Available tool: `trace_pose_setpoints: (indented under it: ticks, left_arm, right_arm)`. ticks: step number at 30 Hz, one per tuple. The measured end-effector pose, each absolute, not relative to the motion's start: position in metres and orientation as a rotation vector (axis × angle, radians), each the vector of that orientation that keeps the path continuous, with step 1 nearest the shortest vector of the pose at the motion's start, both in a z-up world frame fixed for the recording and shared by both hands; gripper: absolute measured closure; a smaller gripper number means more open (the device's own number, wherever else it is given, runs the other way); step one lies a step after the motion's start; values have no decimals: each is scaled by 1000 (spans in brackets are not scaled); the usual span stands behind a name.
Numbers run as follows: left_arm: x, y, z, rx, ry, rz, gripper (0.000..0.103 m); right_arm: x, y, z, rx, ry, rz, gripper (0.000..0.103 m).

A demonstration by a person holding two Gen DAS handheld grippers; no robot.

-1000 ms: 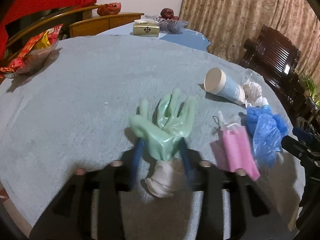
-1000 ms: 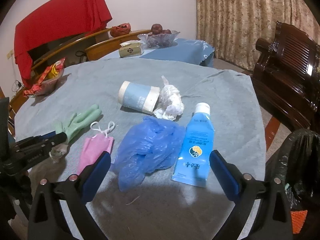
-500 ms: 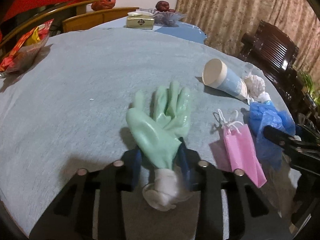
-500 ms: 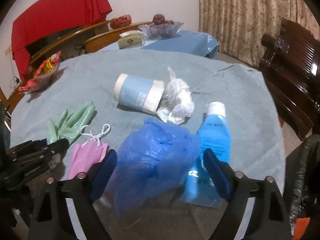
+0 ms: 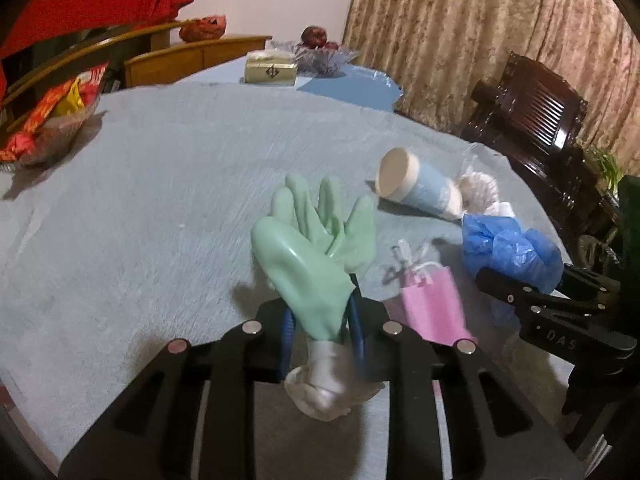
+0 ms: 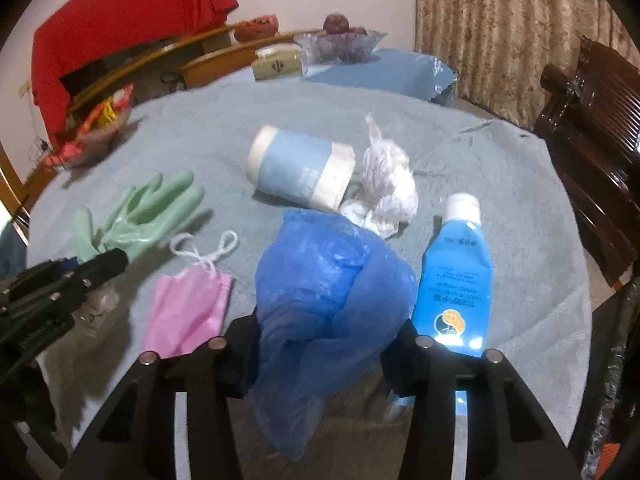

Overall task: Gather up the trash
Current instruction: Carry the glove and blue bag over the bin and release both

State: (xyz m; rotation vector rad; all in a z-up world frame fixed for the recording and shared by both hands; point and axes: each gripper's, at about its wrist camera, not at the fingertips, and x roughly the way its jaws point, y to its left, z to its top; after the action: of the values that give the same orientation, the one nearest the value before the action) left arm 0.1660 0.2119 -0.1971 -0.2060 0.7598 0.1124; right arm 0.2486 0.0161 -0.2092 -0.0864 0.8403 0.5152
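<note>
My left gripper point(image 5: 320, 332) is shut on a green rubber glove point(image 5: 316, 256) at its wrist, with the white cuff hanging below the jaws; the glove stands lifted off the table. It also shows in the right wrist view point(image 6: 136, 216). My right gripper point(image 6: 320, 344) is shut on a crumpled blue plastic bag point(image 6: 328, 292), also seen from the left point(image 5: 508, 248). On the blue-grey tablecloth point(image 6: 500, 168) lie a pink face mask point(image 6: 188, 308), a blue bottle with a white cap point(image 6: 456, 276), a pale blue cup on its side point(image 6: 300, 168) and a white crumpled bag point(image 6: 384, 188).
A bowl of red and yellow wrappers point(image 5: 44, 124) sits at the table's far left. A tissue box point(image 5: 272, 68) and a glass fruit bowl point(image 5: 320, 52) stand at the back. A dark wooden chair point(image 6: 592, 120) is at the right, a black trash bag point(image 6: 616, 380) below it.
My left gripper closed on the green glove and raised it. My right gripper moved forward onto the blue bag and closed on it, bunching it up.
</note>
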Motion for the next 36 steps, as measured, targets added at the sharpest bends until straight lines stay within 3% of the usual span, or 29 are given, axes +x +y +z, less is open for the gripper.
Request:
trace_pose_setpoints:
  ticks: [17,36]
  left_arm:
    - [142,153,-124,-165,644,18,81]
    - [127,49,-88,-105,600,-191,81]
  right_arm:
    - [206,-44,-123,41,713,512,55]
    - [156,-151,-88,76,636,360,55]
